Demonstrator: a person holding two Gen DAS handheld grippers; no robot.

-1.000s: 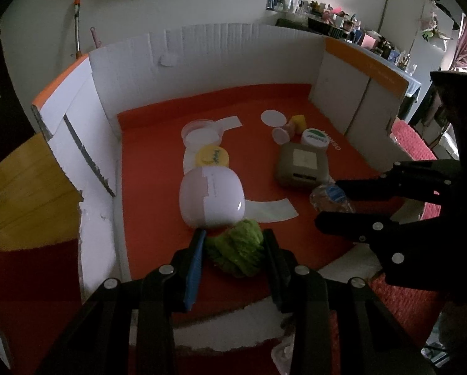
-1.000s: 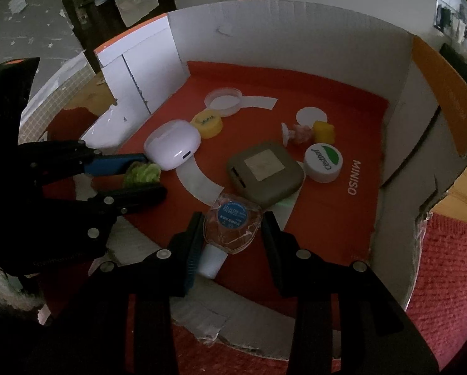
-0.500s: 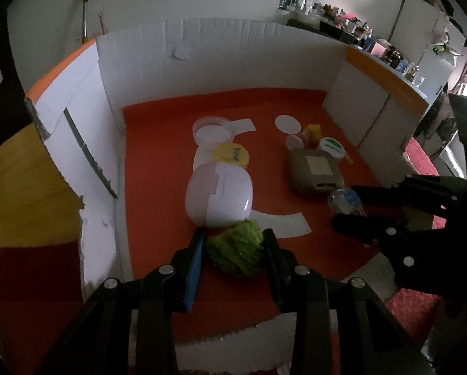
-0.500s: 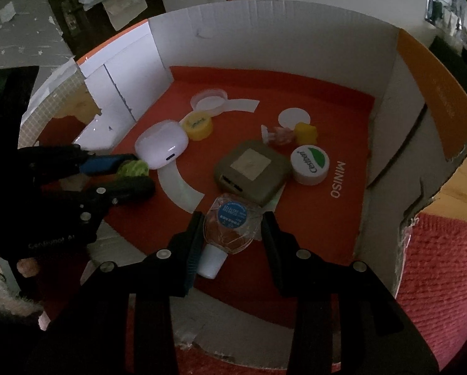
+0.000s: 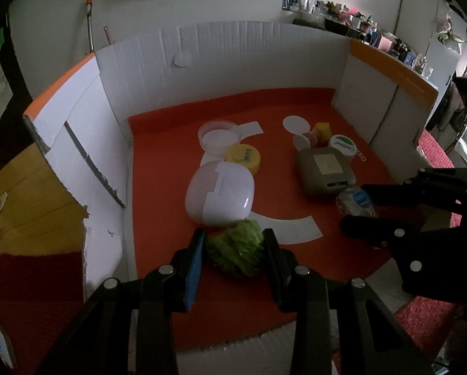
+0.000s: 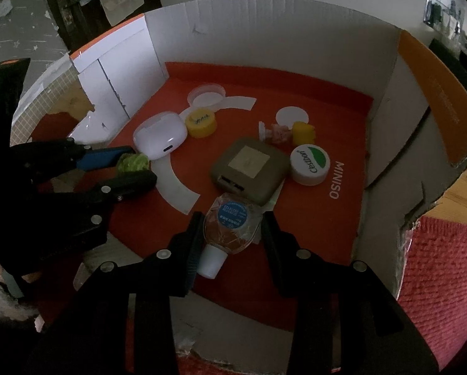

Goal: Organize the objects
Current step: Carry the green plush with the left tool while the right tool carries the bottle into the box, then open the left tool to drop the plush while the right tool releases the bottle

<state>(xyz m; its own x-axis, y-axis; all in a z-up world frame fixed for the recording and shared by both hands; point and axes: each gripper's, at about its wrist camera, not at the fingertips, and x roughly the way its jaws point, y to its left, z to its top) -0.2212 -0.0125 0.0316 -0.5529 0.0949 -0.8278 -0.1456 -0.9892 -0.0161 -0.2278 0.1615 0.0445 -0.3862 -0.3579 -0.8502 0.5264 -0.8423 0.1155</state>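
Left gripper (image 5: 233, 247): fingers clamped on green scrunchie (image 5: 236, 247).
Right gripper (image 6: 230, 231): fingers clamped on small clear bottle (image 6: 231, 226), inside the cardboard box (image 6: 264, 31).

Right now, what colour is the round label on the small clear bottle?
Blue with pale print; the small clear bottle and its label show best in the right wrist view.

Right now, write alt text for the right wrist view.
The right gripper clamps a small clear bottle with a blue label and white cap over a red-floored cardboard box. At left, the left gripper holds a green crinkled lump beside a white earbud case.
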